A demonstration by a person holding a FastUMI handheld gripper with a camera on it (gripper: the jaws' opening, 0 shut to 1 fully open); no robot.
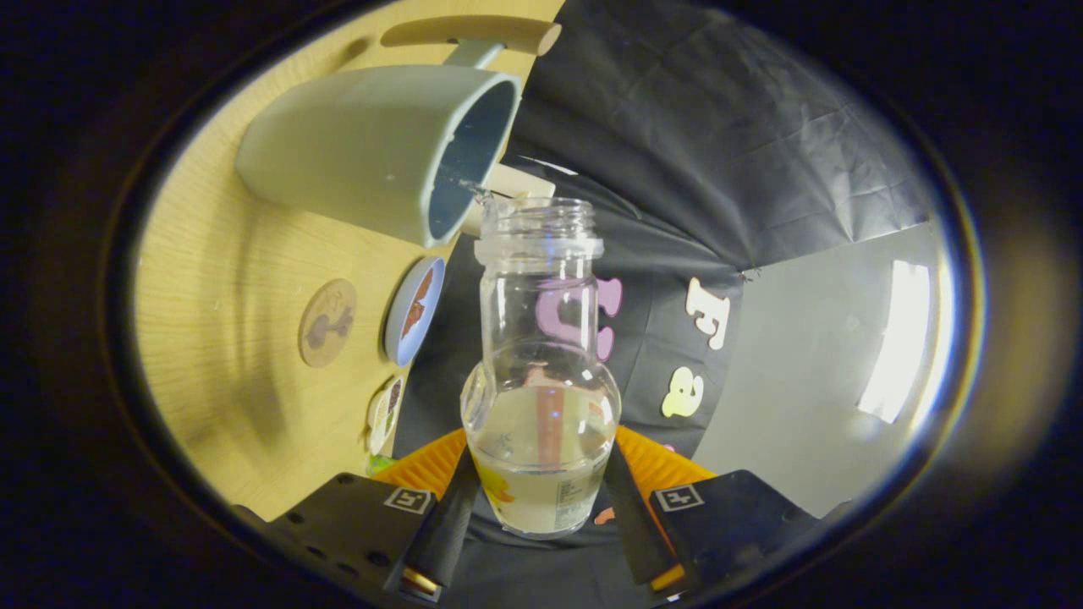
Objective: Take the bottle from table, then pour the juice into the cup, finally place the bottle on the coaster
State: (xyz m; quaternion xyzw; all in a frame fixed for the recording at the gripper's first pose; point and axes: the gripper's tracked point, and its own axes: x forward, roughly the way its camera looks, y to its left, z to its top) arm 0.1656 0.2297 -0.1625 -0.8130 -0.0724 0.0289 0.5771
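The whole scene is rolled sideways, so the wooden table (220, 279) stands like a wall on the left. Well in from its edge lies a round brown coaster (327, 322), flat on the wood and apart from everything else. Nearer the table's edge, just right of that coaster, sit a blue-rimmed round disc (415, 309) and, below it, a smaller pale one (385, 414), both seen almost edge-on. Above them the grey-green cup (381, 152) stands on the table with its dark mouth turned toward the bottle, and a wooden handle (474, 34) lies beyond it. A thin thread of liquid (474, 188) runs from the bottle's lip to the cup's rim. The clear bottle (541, 372), uncapped, is tipped with its open neck right at the cup's mouth; pale juice is pooled in its rounded lower part, close to the fingers. The gripper (541, 499) is clamped on the bottle, both fingers pressing its base from either side. To the right is a pale grey panel (804, 372) with a bright reflection.
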